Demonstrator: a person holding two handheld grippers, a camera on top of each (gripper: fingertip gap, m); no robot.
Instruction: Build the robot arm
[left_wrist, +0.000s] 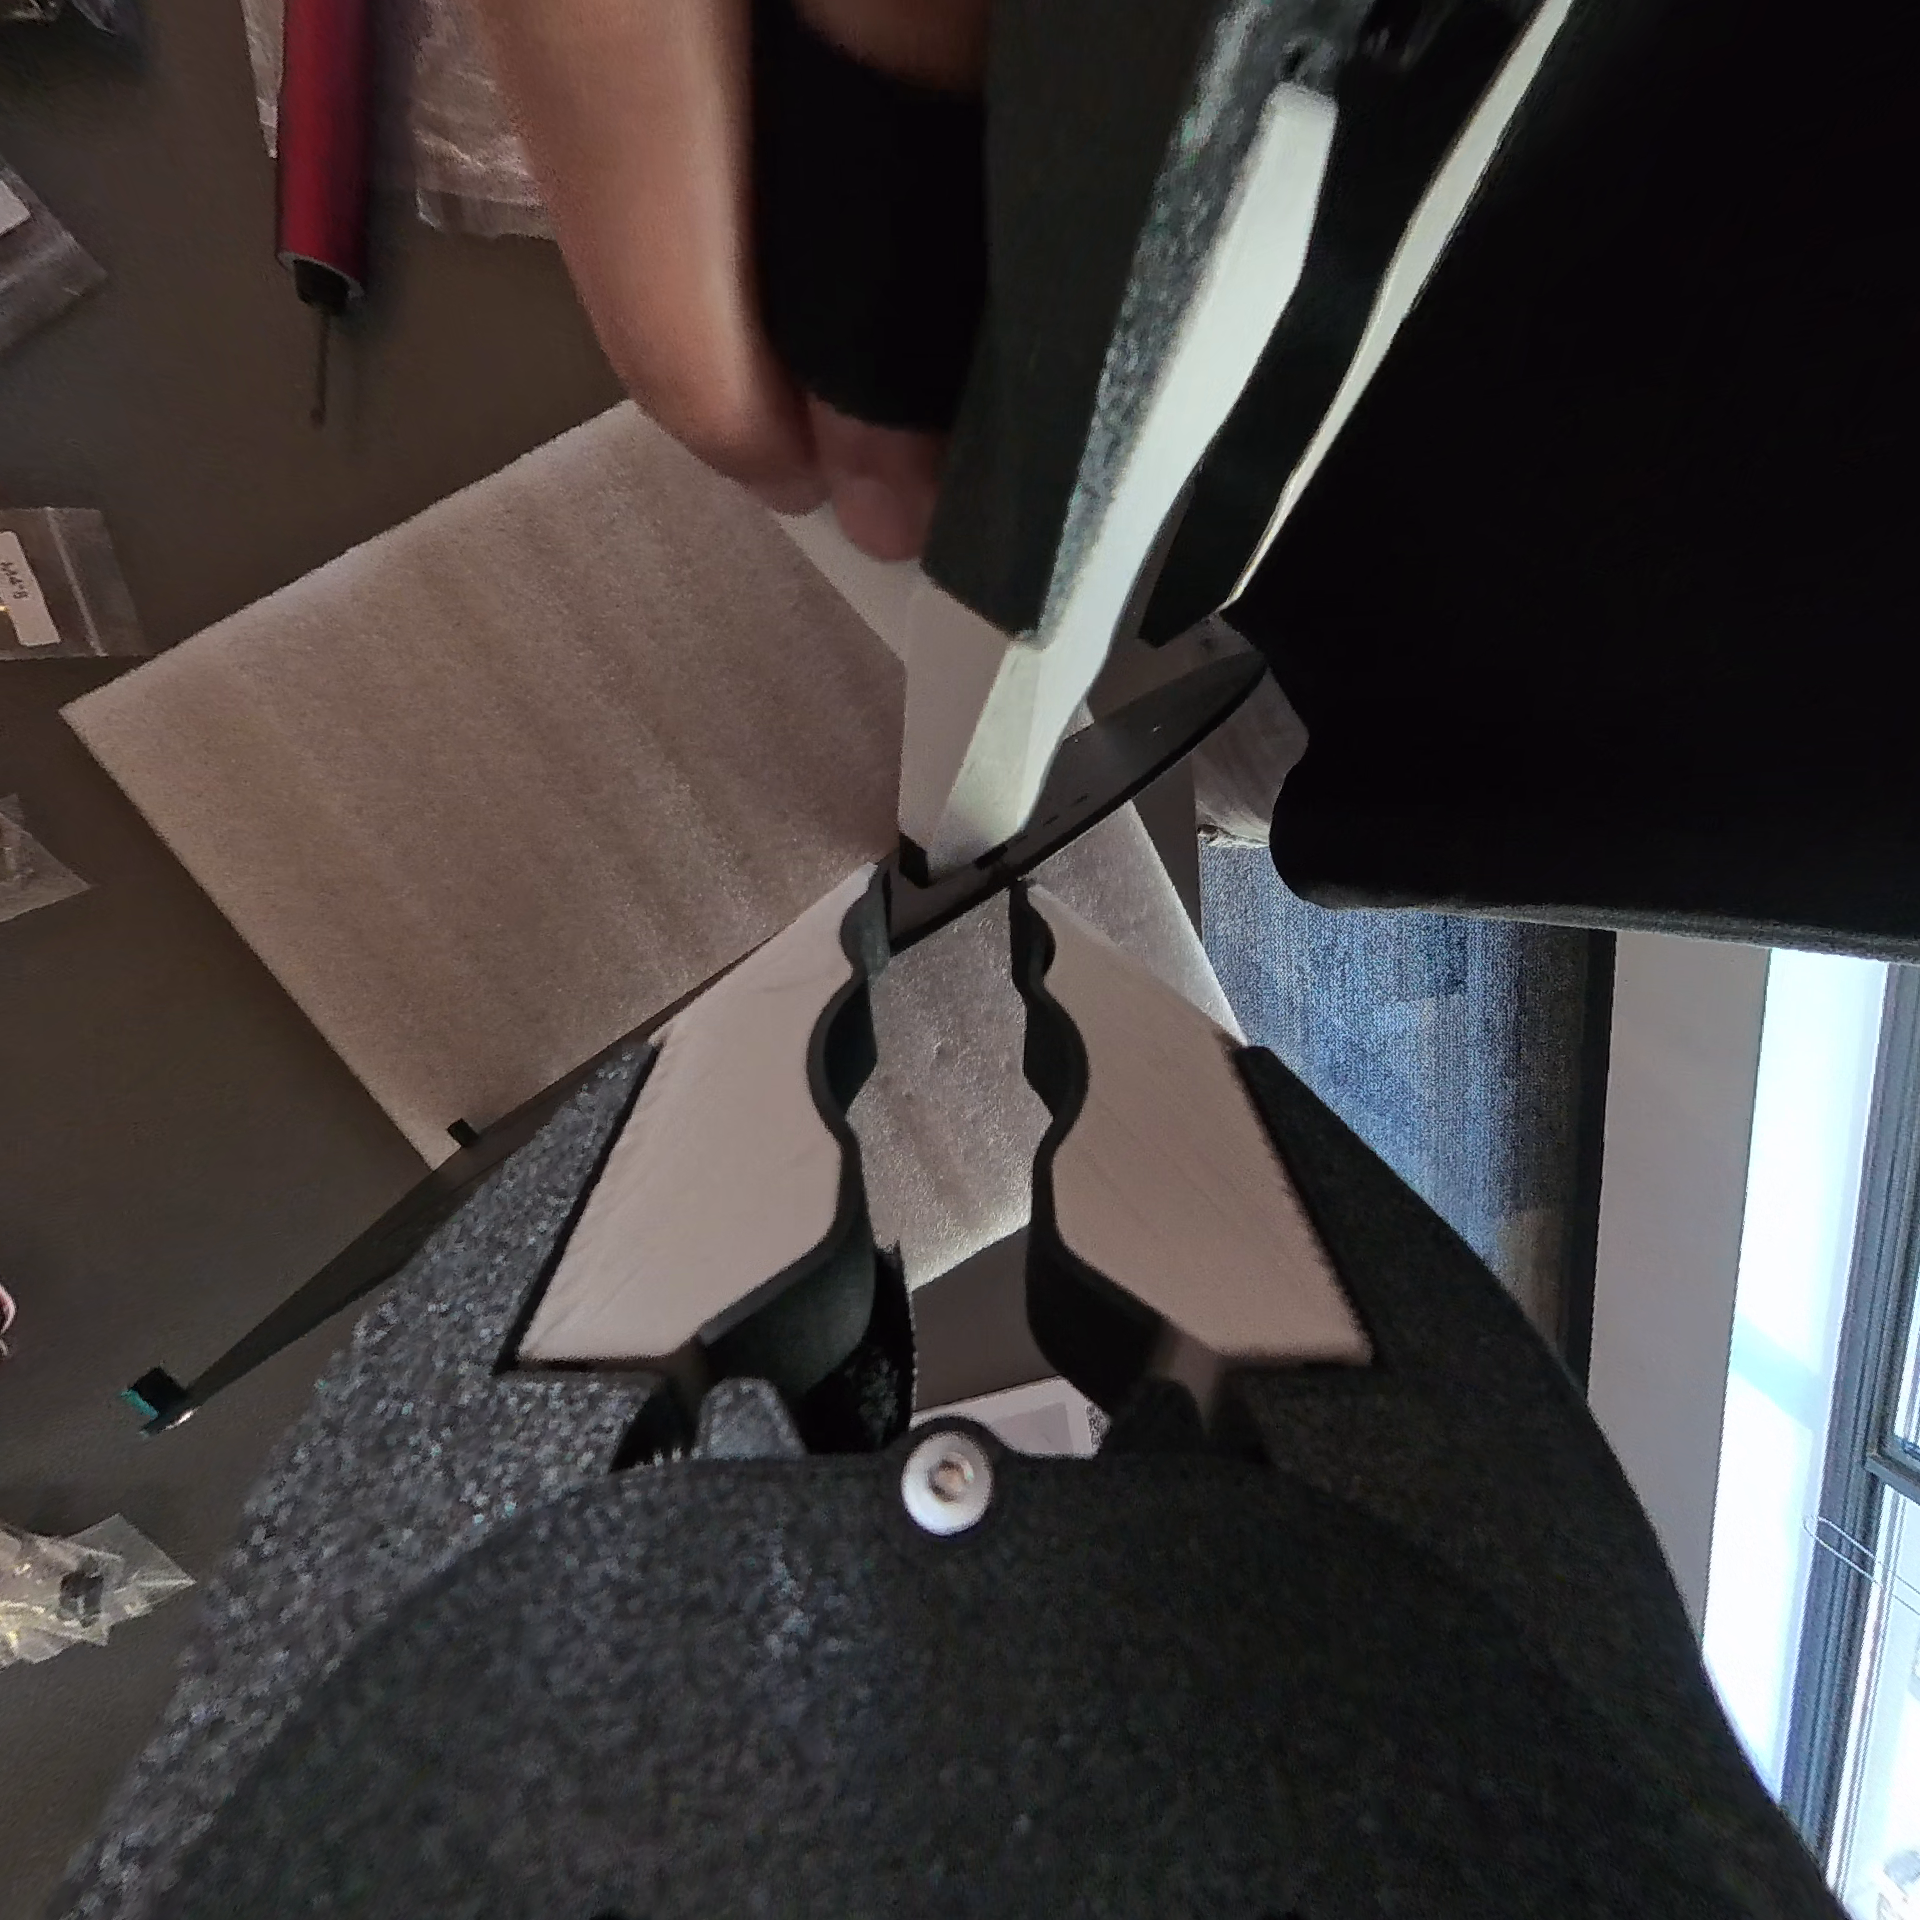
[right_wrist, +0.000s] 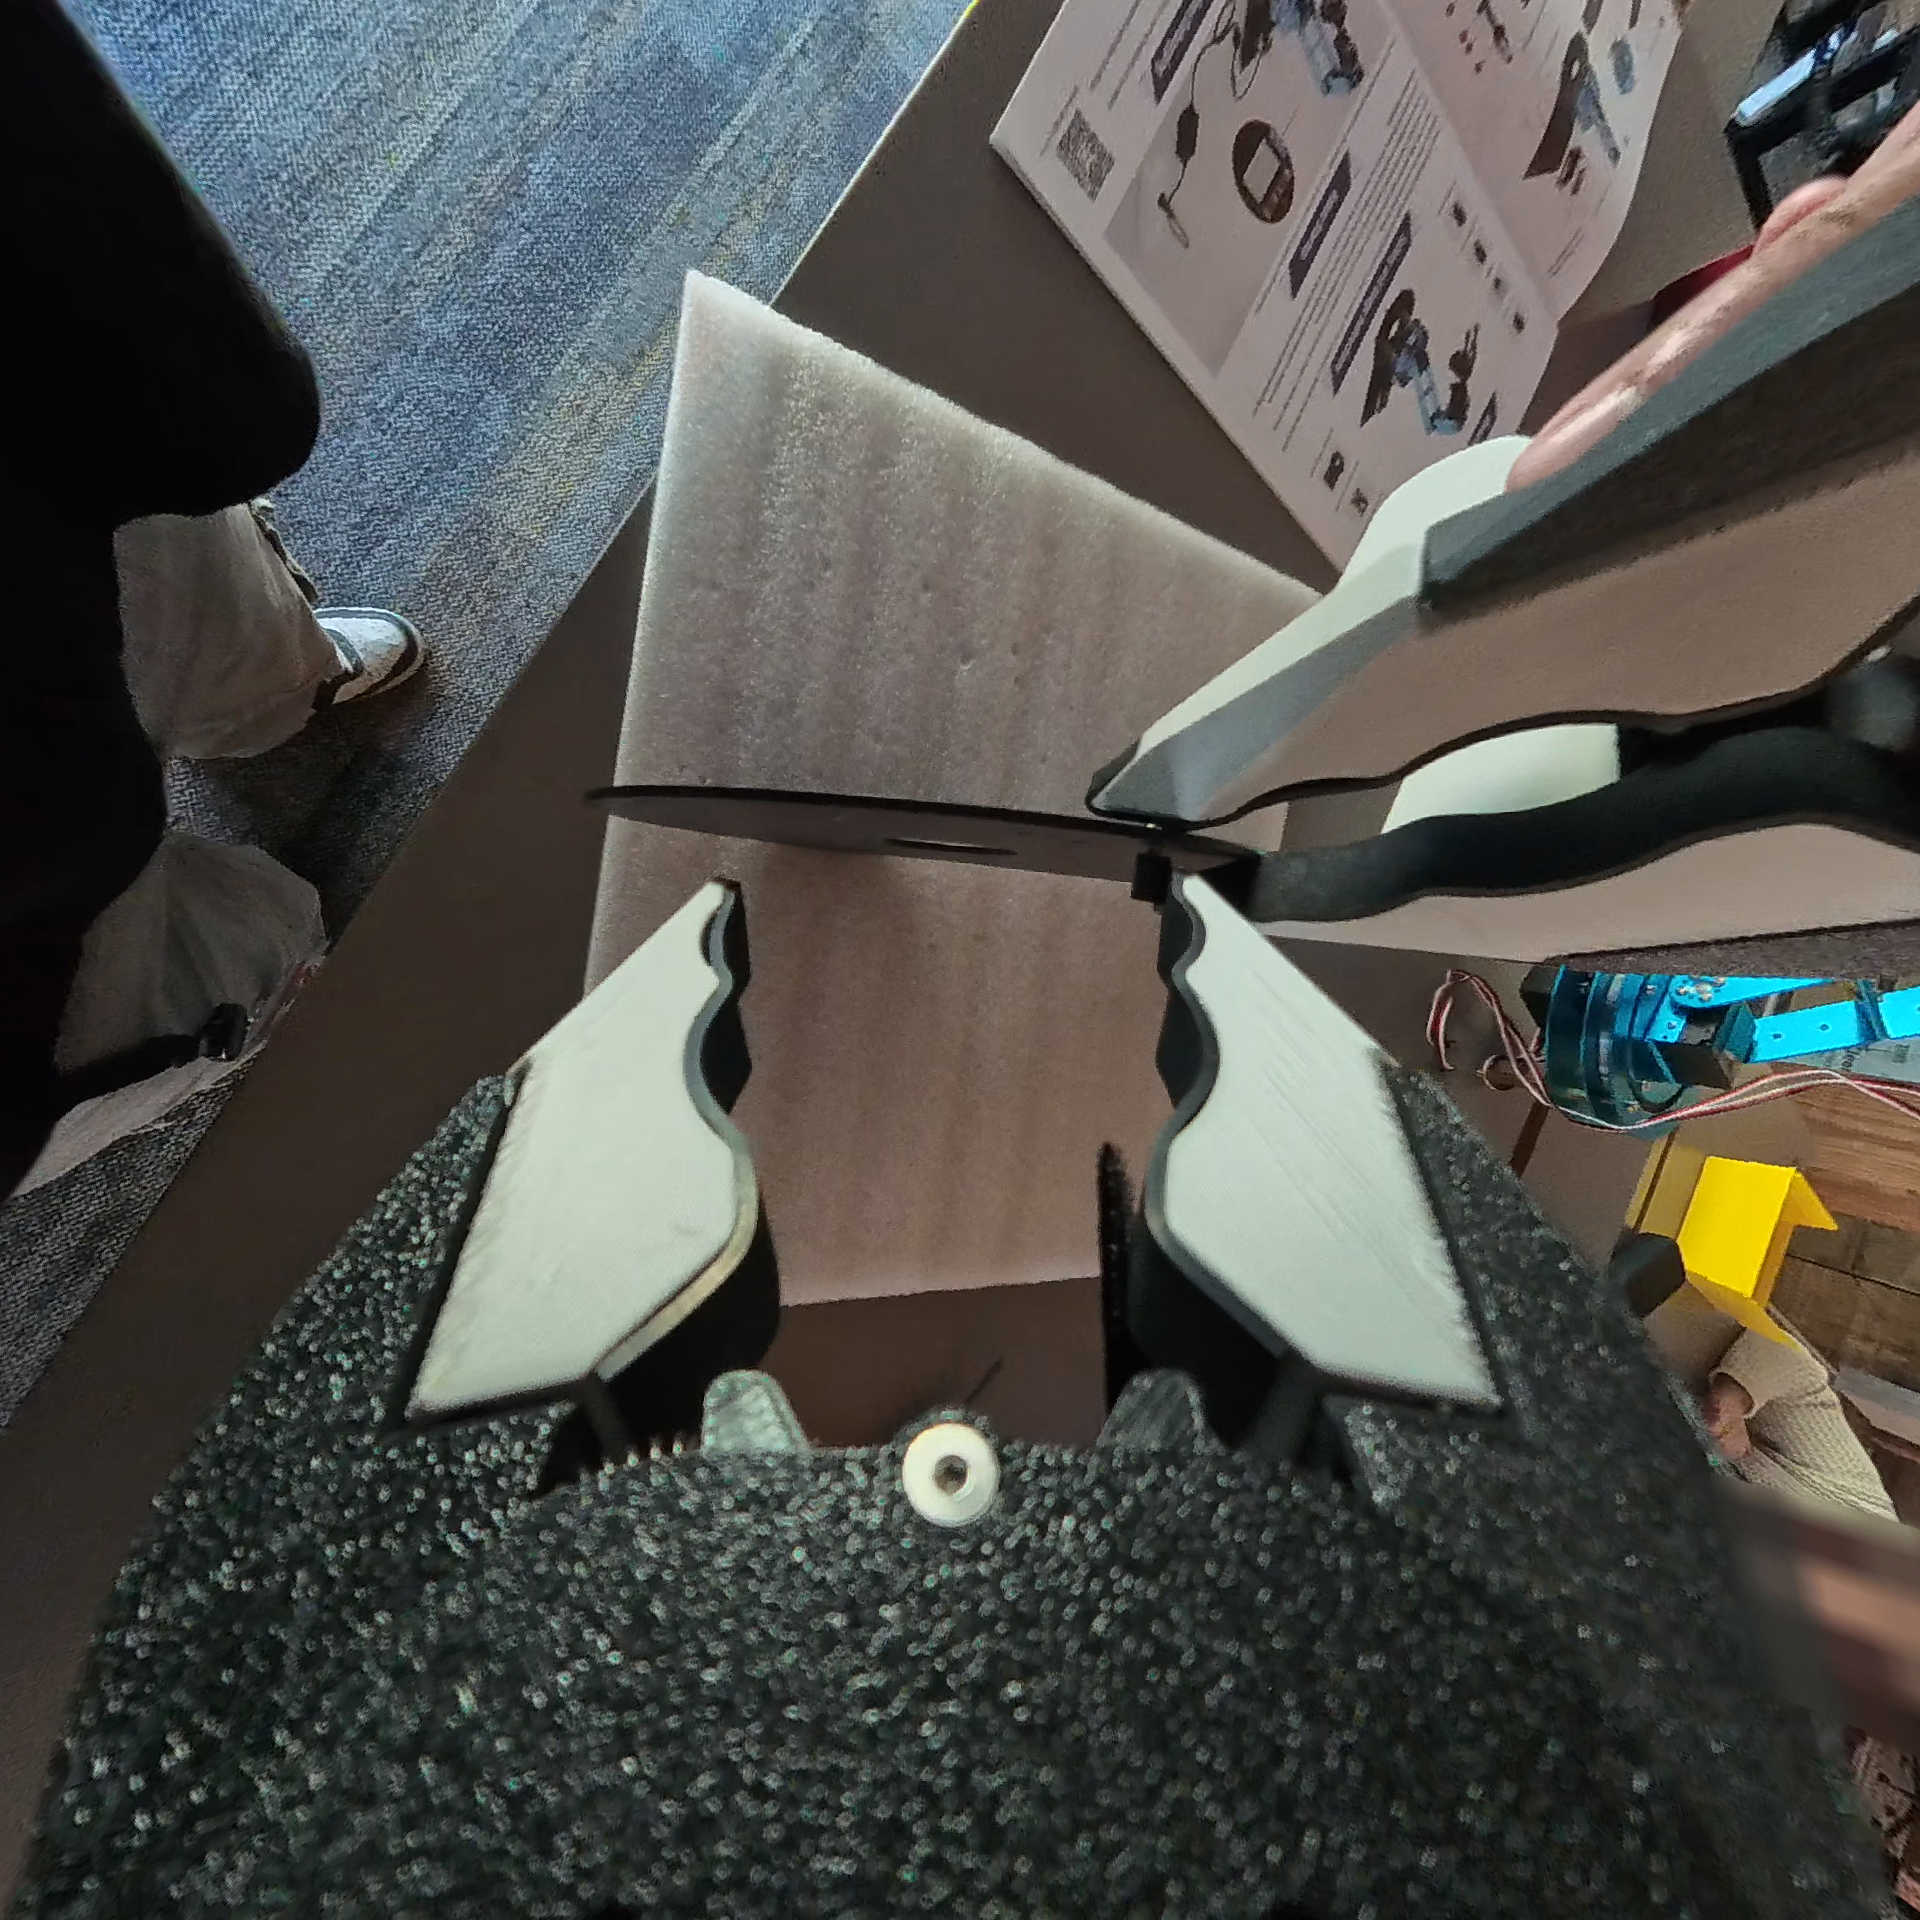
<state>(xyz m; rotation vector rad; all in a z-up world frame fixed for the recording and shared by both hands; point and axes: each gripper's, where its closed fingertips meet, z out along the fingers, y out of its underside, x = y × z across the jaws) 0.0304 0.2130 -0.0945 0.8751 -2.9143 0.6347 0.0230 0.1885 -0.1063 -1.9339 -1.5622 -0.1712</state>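
A thin black plate (left_wrist: 1143, 727) hangs edge-on above a white foam sheet (left_wrist: 468, 748) on a brown table (left_wrist: 187, 1091). My left gripper (left_wrist: 954, 899) pinches the plate's rim slantwise between its fingertips. In the right wrist view the left gripper (right_wrist: 1174, 831) comes in from the right, one finger above the plate (right_wrist: 831, 821) and one below. My right gripper (right_wrist: 951, 904) is wide open and holds nothing. Its two tips sit just under the plate, over the foam sheet (right_wrist: 883, 520). Its white finger (left_wrist: 1049, 623) reaches down in the left wrist view, held by a hand (left_wrist: 675, 260).
A red-handled tool (left_wrist: 322, 135) and small plastic bags (left_wrist: 52, 582) lie on the table's left. A printed leaflet (right_wrist: 1351, 208), blue metal robot parts (right_wrist: 1662, 1039) and a yellow piece (right_wrist: 1735, 1226) are at the right. The table edge meets blue carpet (right_wrist: 468, 156), where a person's shoe (right_wrist: 374, 644) stands.
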